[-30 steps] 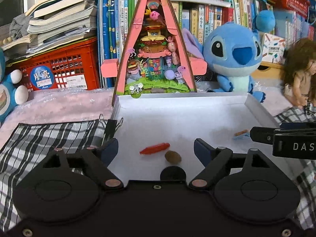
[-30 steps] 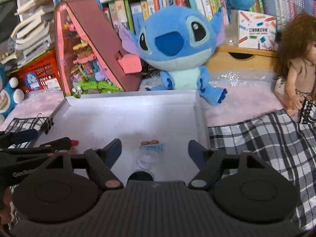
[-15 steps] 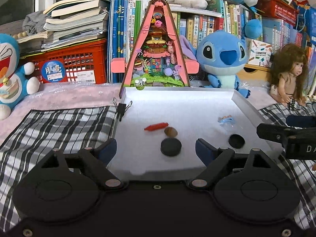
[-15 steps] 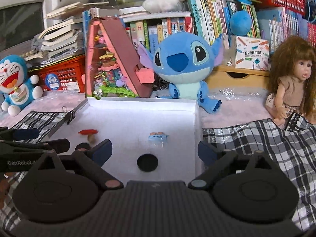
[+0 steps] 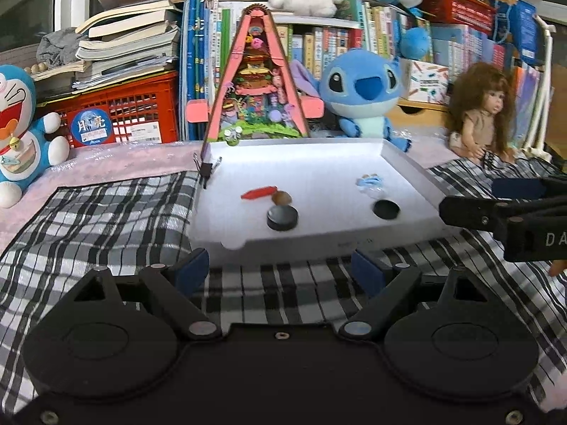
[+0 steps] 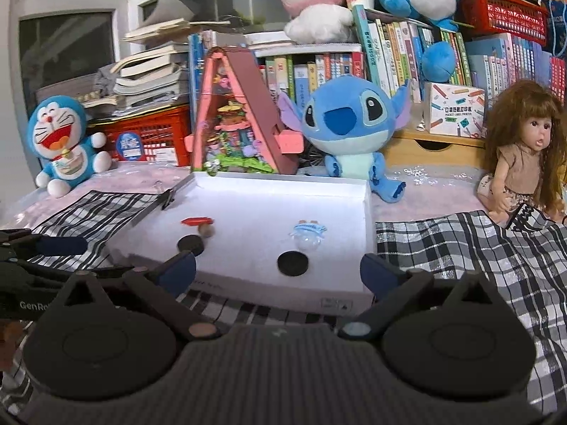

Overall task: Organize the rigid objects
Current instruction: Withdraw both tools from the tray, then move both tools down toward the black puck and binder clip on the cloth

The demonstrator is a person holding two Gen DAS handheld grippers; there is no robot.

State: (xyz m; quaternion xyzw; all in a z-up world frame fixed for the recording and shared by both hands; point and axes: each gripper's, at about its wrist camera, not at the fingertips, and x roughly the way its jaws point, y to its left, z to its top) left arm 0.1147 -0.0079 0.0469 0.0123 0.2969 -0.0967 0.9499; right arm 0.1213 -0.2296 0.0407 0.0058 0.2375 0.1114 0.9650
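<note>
A white tray point(image 5: 319, 244) point(image 6: 248, 283) lies on a checked cloth. In it are a red chili-shaped piece point(image 5: 258, 193) point(image 6: 196, 220), a brown nut-like piece point(image 5: 281, 197) point(image 6: 206, 230), two black discs point(image 5: 282, 217) point(image 5: 386, 209) point(image 6: 292, 264) point(image 6: 190, 244) and a small clear and blue toy point(image 5: 368, 181) point(image 6: 307, 233). My left gripper point(image 5: 280, 271) is open and empty, in front of the tray's near edge. My right gripper point(image 6: 278, 271) is open and empty, also in front of the near edge; it shows at the right of the left wrist view point(image 5: 503, 209).
A pink triangular toy house point(image 5: 255, 95), a blue Stitch plush point(image 5: 365, 95), a doll point(image 5: 485, 113), a Doraemon plush point(image 5: 17, 131), a red crate point(image 5: 124, 113) and shelves of books stand behind the tray. A binder clip point(image 5: 207, 170) sits on the tray's far left corner.
Both grippers have pulled back from over the tray towards me. The two black discs, hidden or part-hidden a second ago, now show in the tray.
</note>
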